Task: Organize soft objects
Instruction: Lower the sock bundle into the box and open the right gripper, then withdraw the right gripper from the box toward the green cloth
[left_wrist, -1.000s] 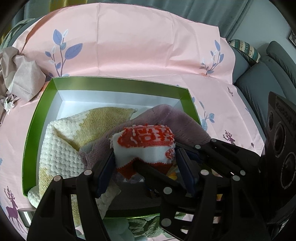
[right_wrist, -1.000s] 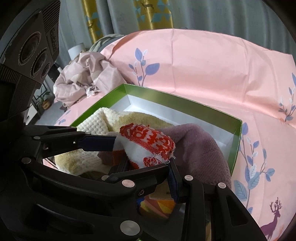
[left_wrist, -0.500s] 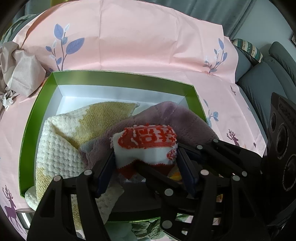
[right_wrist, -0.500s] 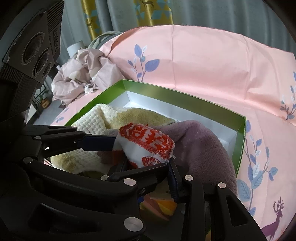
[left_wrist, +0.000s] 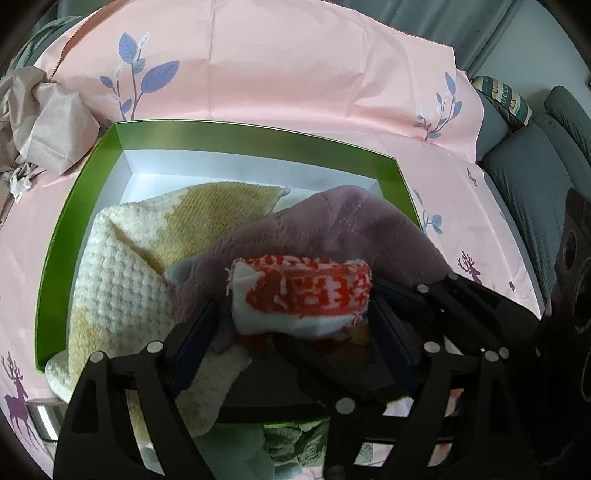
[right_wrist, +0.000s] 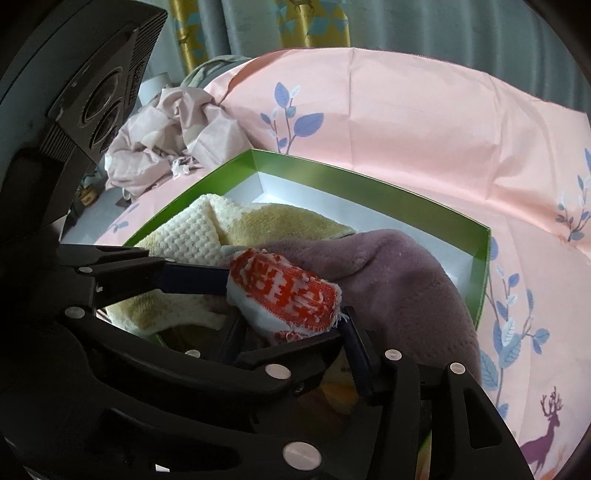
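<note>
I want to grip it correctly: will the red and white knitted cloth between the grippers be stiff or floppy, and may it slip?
The red and white knitted cloth looks bunched and frayed, so probably floppy and light. Its rough knit should resist slipping. With the left gripper and right gripper jaws opening, it will likely sag onto the mauve blanket.

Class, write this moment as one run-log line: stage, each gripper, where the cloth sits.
stage: releasing | left gripper: opening around red-and-white cloth | right gripper: opening | cloth: on purple towel in green box
</note>
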